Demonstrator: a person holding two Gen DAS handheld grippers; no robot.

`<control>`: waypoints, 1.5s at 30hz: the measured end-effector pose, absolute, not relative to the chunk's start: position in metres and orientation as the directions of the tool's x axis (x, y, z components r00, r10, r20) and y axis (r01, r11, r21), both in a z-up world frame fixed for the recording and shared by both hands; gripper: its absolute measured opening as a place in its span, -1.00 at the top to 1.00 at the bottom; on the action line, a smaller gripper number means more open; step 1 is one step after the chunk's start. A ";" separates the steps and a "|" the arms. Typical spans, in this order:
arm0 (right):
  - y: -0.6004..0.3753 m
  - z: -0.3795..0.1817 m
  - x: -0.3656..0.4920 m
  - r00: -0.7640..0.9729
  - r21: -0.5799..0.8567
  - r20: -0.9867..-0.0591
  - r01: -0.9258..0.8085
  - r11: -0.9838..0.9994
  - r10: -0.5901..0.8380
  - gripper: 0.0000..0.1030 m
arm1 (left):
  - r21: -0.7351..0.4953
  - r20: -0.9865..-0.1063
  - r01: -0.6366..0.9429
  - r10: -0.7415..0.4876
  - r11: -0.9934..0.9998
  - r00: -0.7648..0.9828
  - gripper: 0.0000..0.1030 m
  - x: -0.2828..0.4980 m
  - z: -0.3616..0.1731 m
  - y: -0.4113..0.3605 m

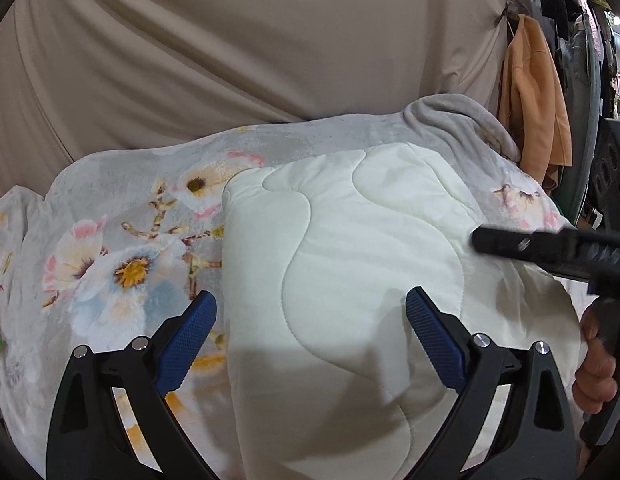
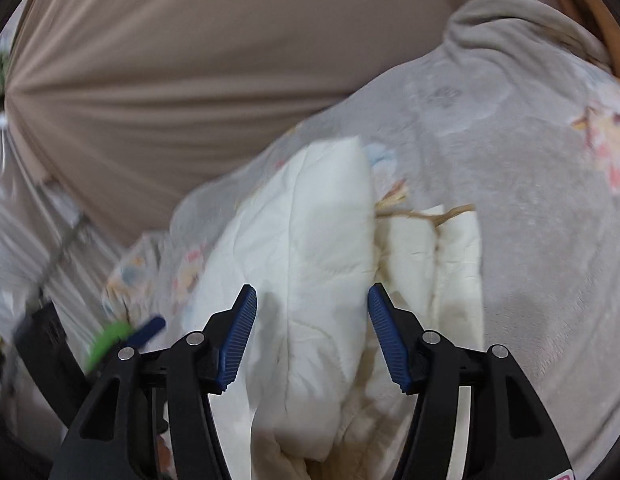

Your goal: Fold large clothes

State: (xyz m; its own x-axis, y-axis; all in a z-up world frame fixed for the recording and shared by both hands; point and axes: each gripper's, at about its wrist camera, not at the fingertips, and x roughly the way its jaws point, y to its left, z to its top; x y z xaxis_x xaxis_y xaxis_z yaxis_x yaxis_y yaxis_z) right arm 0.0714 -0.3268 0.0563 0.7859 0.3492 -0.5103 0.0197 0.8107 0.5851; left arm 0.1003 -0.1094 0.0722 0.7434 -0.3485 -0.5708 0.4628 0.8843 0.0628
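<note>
A white quilted garment [image 1: 350, 240] lies folded on a grey floral blanket [image 1: 130, 220]. In the left wrist view my left gripper [image 1: 310, 296] hovers over its near part, jaws wide apart and nothing between the pads. My right gripper [image 1: 482, 240] reaches in from the right edge, held by a hand [image 1: 594, 364]. In the blurred right wrist view the right gripper [image 2: 312, 289] stands open. The stacked white folds [image 2: 310, 220] show beyond the gap, and the pads do not press them. The floral blanket [image 2: 510, 200] spreads to the right.
A beige cloth [image 1: 230, 40] hangs as a backdrop behind the bed. An orange garment [image 1: 534, 120] and dark clothes hang at the far right. Blurred at the lower left of the right wrist view are a green patch [image 2: 110, 340] and a blue-tipped black tool [image 2: 150, 326].
</note>
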 end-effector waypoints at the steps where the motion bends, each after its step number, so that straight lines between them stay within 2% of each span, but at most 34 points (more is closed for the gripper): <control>1: -0.323 0.053 0.076 0.775 0.565 -0.531 0.021 0.825 0.344 0.32 | 0.061 -0.572 0.462 -0.349 0.885 0.742 -0.81 0.101 0.072 -0.110; 2: -0.319 0.049 0.080 0.762 0.563 -0.538 0.006 0.826 0.361 0.70 | 0.058 -0.572 0.459 -0.348 0.886 0.743 -0.81 0.100 0.073 -0.110; 3: -0.319 0.048 0.079 0.763 0.576 -0.524 -0.011 0.818 0.379 0.79 | 0.056 -0.568 0.460 -0.351 0.886 0.744 -0.81 0.099 0.075 -0.110; 5: -0.323 0.060 0.065 0.804 0.584 -0.461 -0.045 0.811 0.377 0.84 | 0.057 -0.557 0.458 -0.353 0.887 0.752 -0.81 0.096 0.078 -0.109; 7: -0.330 0.074 0.040 0.851 0.576 -0.396 -0.063 0.815 0.346 0.84 | 0.060 -0.549 0.459 -0.354 0.887 0.757 -0.81 0.093 0.080 -0.110; 9: -0.337 0.075 0.025 0.875 0.567 -0.376 -0.042 0.823 0.304 0.84 | 0.055 -0.554 0.467 -0.362 0.883 0.749 -0.81 0.092 0.079 -0.112; 13: -0.357 0.024 0.038 0.824 0.599 -0.485 0.069 0.798 0.292 0.85 | 0.064 -0.582 0.479 -0.357 0.875 0.730 -0.82 0.097 0.065 -0.122; 16: -0.365 -0.015 0.047 0.800 0.655 -0.502 0.103 0.748 0.330 0.83 | 0.059 -0.608 0.479 -0.349 0.876 0.713 -0.84 0.102 0.052 -0.128; 19: -0.368 -0.005 0.042 0.799 0.670 -0.482 0.072 0.739 0.360 0.68 | 0.051 -0.624 0.470 -0.339 0.881 0.704 -0.84 0.106 0.041 -0.128; 20: -0.370 0.005 0.035 0.812 0.677 -0.459 0.055 0.734 0.361 0.54 | 0.045 -0.625 0.464 -0.337 0.885 0.704 -0.84 0.107 0.038 -0.127; 24: -0.393 0.028 0.002 0.873 0.726 -0.365 0.050 0.686 0.322 0.53 | 0.011 -0.625 0.458 -0.352 0.889 0.697 -0.85 0.110 0.035 -0.121; 29: -0.401 0.012 0.019 0.814 0.697 -0.480 0.126 0.706 0.329 0.53 | 0.005 -0.616 0.456 -0.356 0.890 0.702 -0.85 0.108 0.034 -0.120; 35: -0.389 -0.013 0.056 0.732 0.718 -0.525 0.106 0.688 0.434 0.52 | -0.007 -0.608 0.461 -0.370 0.887 0.702 -0.84 0.105 0.040 -0.119; 36: -0.387 -0.011 0.058 0.731 0.720 -0.518 0.091 0.688 0.445 0.72 | -0.004 -0.606 0.464 -0.372 0.886 0.704 -0.84 0.103 0.043 -0.119; 37: -0.386 -0.005 0.057 0.744 0.723 -0.492 0.061 0.688 0.452 0.80 | -0.003 -0.603 0.465 -0.372 0.885 0.706 -0.84 0.101 0.045 -0.121; 41: -0.387 0.033 0.029 0.830 0.693 -0.388 -0.024 0.721 0.401 0.88 | 0.011 -0.578 0.487 -0.392 0.874 0.716 -0.84 0.089 0.055 -0.133; 43: -0.392 0.028 0.026 0.831 0.665 -0.426 0.021 0.746 0.357 0.89 | 0.037 -0.596 0.495 -0.378 0.868 0.708 -0.84 0.088 0.050 -0.146; 45: -0.397 -0.011 0.041 0.768 0.613 -0.567 0.150 0.776 0.299 0.89 | 0.070 -0.610 0.503 -0.362 0.862 0.705 -0.87 0.089 0.037 -0.160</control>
